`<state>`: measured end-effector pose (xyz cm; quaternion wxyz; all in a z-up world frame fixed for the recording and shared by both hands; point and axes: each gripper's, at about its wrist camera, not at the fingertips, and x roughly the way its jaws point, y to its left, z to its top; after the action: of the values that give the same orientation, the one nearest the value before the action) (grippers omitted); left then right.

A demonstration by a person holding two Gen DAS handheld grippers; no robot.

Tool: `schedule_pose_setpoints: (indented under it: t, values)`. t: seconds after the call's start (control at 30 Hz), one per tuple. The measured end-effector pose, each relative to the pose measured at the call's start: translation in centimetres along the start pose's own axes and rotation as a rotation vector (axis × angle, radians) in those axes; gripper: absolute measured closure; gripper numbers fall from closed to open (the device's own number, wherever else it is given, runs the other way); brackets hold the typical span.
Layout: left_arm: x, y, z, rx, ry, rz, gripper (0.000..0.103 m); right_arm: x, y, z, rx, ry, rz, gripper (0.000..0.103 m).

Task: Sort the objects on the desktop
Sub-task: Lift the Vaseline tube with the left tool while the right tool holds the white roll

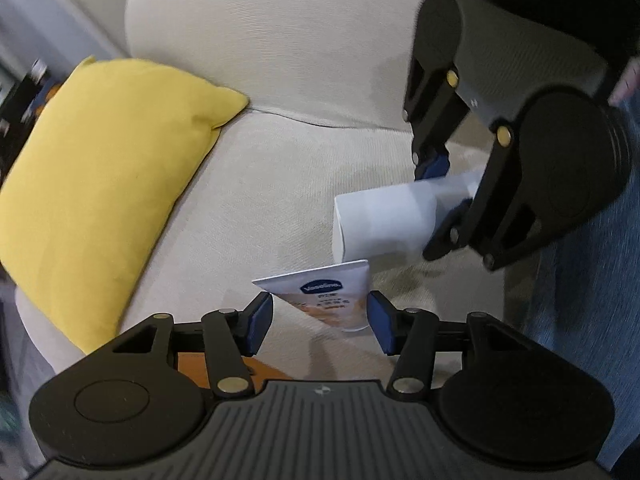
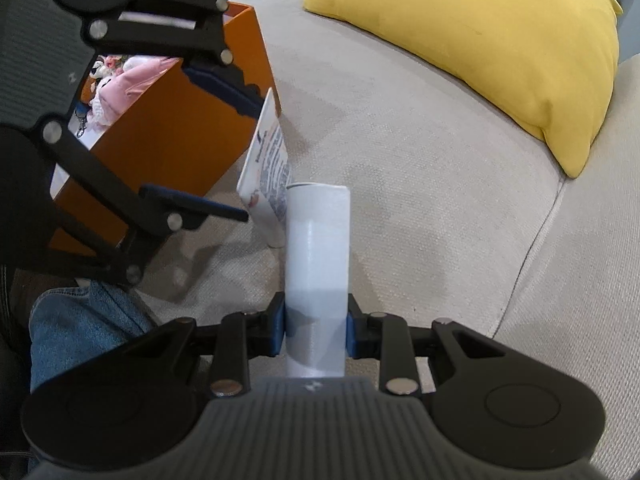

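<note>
The right tongs point(image 2: 316, 326) are clamped on a plain white tube point(image 2: 318, 248), both blue pads pressed against its sides, and hold it off the beige sofa seat point(image 2: 420, 200) with its flat end pointing away from the camera. In the left wrist view the same white tube point(image 1: 384, 220) sticks out of those tongs point(image 1: 444, 196) toward the middle of the seat.

The left tongs point(image 1: 320, 320) stand apart around a Vaseline tube point(image 1: 324, 296). Its crimped flat end is up and its cap end is down near the right-hand pad; the pads do not clearly press on it, and whether the cap touches the pad cannot be told. In the right wrist view the Vaseline tube point(image 2: 266, 168) stands tilted just beside the end of the white tube, between the two fingers of the left tongs point(image 2: 244, 160).

An orange box point(image 2: 168, 128) sits at the seat's near-left edge, with pink soft items point(image 2: 120, 80) inside. A yellow cushion point(image 1: 100, 200) leans at the seat's far side against the backrest. Blue denim point(image 2: 80, 328) shows at the near edge.
</note>
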<state>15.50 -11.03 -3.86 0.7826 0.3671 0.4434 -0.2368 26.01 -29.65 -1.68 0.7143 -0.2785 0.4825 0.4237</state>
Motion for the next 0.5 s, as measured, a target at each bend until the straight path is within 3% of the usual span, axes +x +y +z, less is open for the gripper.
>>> schedule_pose_setpoints:
  t: [0.3,0.5]
  values:
    - [0.0,-0.4,0.3,0.224,0.011,0.031,0.042,0.4,0.4,0.2,-0.012,0.004,-0.005,0.073]
    - [1.1,-0.5,0.8,0.362,-0.021,-0.035,0.042,0.5,0.1,-0.2,0.007,0.002,0.004,0.073]
